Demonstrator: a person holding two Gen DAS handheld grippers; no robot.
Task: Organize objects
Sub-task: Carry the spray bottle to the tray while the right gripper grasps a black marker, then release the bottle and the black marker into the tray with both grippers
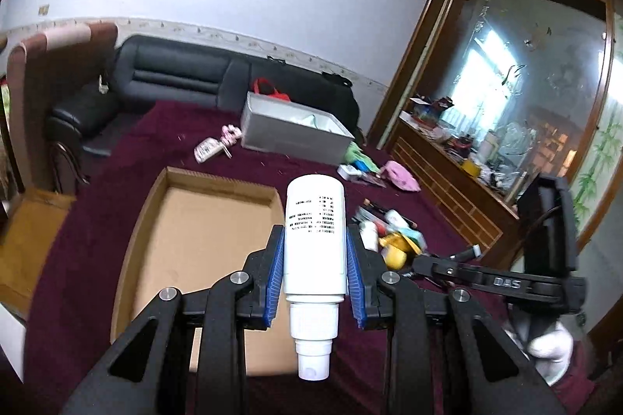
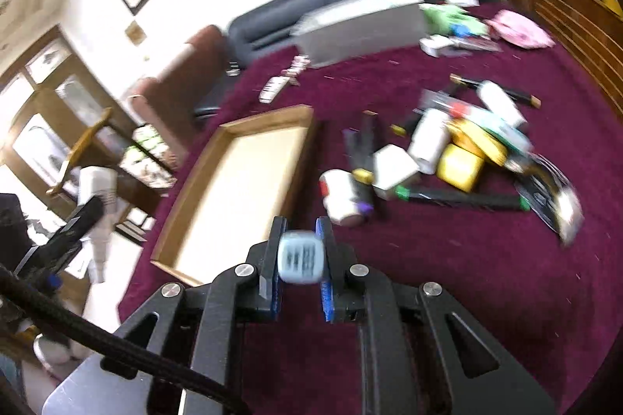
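Gripping white bottle (image 1: 314,240) in left jaws; right jaws clamp pale-blue box (image 2: 300,256).

1. We cannot read the print on the white bottle (image 1: 314,240); it is too small.
2. Motion blur smears the pile of small items (image 2: 459,150) and the pale blue object (image 2: 300,256), so we cannot identify either.

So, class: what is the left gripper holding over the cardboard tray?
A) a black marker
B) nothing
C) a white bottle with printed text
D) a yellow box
C: the left gripper has its blue pads shut on a white bottle, cap toward the camera, above the cardboard tray.
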